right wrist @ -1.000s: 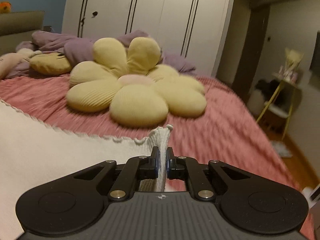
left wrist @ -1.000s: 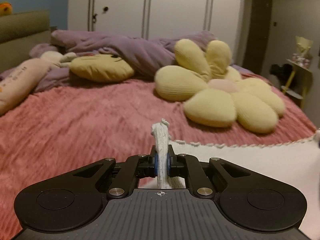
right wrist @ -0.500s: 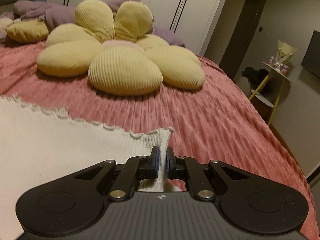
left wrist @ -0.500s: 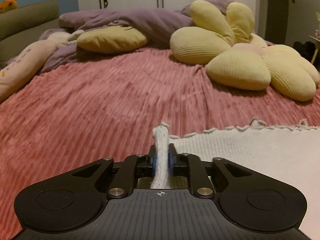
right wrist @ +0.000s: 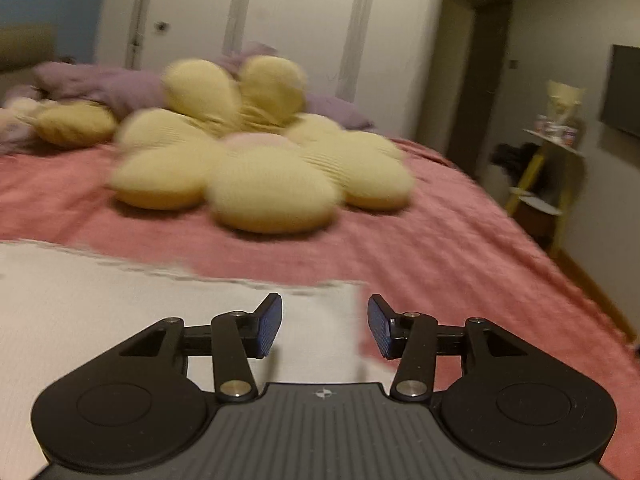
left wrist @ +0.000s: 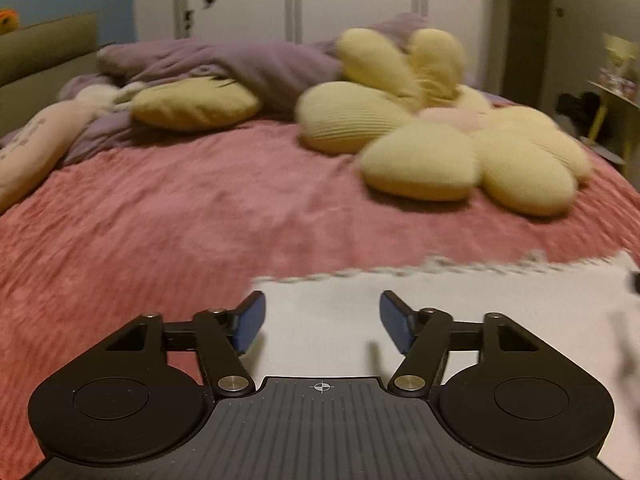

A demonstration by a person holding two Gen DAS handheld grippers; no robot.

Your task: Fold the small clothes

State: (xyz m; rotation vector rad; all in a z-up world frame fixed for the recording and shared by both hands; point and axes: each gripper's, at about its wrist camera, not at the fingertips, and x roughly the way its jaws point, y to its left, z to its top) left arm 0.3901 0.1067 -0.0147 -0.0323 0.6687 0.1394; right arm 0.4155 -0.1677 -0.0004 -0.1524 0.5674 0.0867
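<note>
A white knit garment [left wrist: 460, 320] with a scalloped far edge lies flat on the pink bedspread [left wrist: 180, 208]. My left gripper [left wrist: 322, 322] is open and empty, over the garment's far left corner. In the right wrist view the same garment [right wrist: 120, 312] spreads to the left, and my right gripper [right wrist: 325, 322] is open and empty over its far right corner. The blue pads [right wrist: 269, 326] hold nothing.
A yellow flower-shaped cushion [left wrist: 440, 140] lies beyond the garment; it also shows in the right wrist view [right wrist: 260, 152]. A yellow pillow [left wrist: 196, 106], purple duvet [left wrist: 248, 68] and pink pillow [left wrist: 28, 152] lie at the bed's head. A yellow side table [right wrist: 548, 184] stands right of the bed.
Both grippers were shut on the garment's far corners and laid them down onto the bed. Both have now opened and let go, and the views are blurred by motion.
</note>
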